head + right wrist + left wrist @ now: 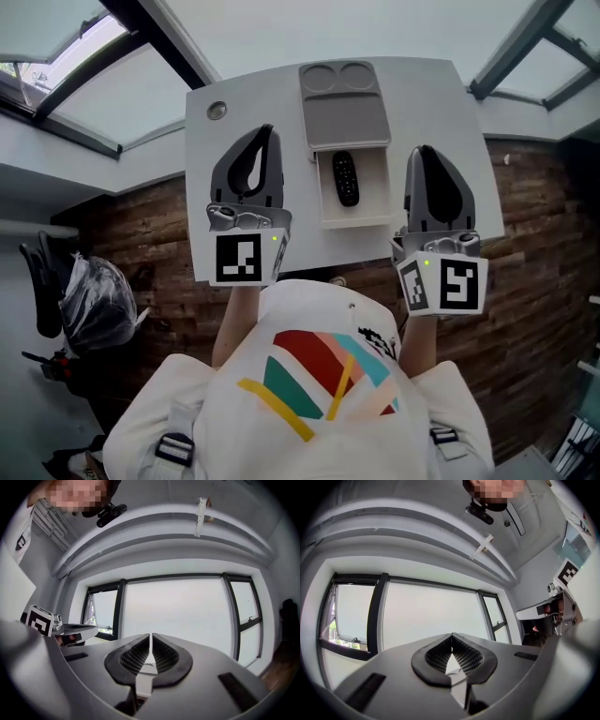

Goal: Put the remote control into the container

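Note:
A black remote control lies lengthwise inside the white open container at the middle of the white table. The container's grey lid is swung back behind it. My left gripper is held over the table to the left of the container, and my right gripper to its right. Neither touches the container or the remote. In the left gripper view the left gripper has its tips together with nothing between them. The right gripper shows the same in its own view. Both point up at windows and ceiling.
A small round metal fitting sits in the table's far left corner. Wooden floor surrounds the table. A black bag and dark gear stand on the floor at the left. Window frames run behind the table.

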`<state>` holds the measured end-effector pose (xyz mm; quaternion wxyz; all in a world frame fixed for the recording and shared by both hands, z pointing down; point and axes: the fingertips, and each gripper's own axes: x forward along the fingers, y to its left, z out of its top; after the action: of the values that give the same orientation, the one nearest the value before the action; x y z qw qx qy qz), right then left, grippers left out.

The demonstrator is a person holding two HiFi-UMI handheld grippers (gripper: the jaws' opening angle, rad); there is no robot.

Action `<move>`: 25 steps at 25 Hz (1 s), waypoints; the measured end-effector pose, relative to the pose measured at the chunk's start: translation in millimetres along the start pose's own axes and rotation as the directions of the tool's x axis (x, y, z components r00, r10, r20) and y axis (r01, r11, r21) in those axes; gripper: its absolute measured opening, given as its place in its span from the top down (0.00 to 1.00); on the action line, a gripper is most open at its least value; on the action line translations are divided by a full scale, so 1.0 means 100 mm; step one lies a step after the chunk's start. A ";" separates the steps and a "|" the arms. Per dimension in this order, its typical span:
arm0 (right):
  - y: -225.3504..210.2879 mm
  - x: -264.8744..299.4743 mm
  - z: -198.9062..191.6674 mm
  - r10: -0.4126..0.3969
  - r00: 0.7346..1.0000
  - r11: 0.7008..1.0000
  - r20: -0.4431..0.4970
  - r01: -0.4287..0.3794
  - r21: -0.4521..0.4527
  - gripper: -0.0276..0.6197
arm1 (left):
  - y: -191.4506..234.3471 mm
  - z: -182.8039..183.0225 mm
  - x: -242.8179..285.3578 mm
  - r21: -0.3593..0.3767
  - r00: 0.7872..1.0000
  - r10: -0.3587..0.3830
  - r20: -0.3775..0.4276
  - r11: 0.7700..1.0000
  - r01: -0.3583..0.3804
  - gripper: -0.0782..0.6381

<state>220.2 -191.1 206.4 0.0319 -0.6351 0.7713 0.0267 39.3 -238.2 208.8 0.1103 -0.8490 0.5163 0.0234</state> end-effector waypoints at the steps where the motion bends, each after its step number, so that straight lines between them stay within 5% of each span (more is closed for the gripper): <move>1: -0.05 -0.05 0.02 -0.023 1.000 1.000 0.011 0.023 0.005 0.95 | -0.01 0.05 0.00 0.000 1.000 -0.001 0.011 1.000 0.001 0.88; 12: -0.18 -0.26 0.14 -0.082 0.996 0.997 0.039 0.082 0.014 0.95 | -0.12 0.51 -0.03 0.039 0.992 -0.047 0.113 0.998 0.042 0.88; 25: -0.04 -0.20 -0.12 -0.058 0.997 0.998 -0.051 0.057 -0.019 0.95 | -0.10 0.30 0.00 -0.014 0.995 -0.076 0.058 0.997 0.077 0.88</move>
<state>227.4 -173.1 219.7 0.0072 -0.6577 0.7530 0.0163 49.8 -227.4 181.5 0.1190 -0.8679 0.4799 0.0478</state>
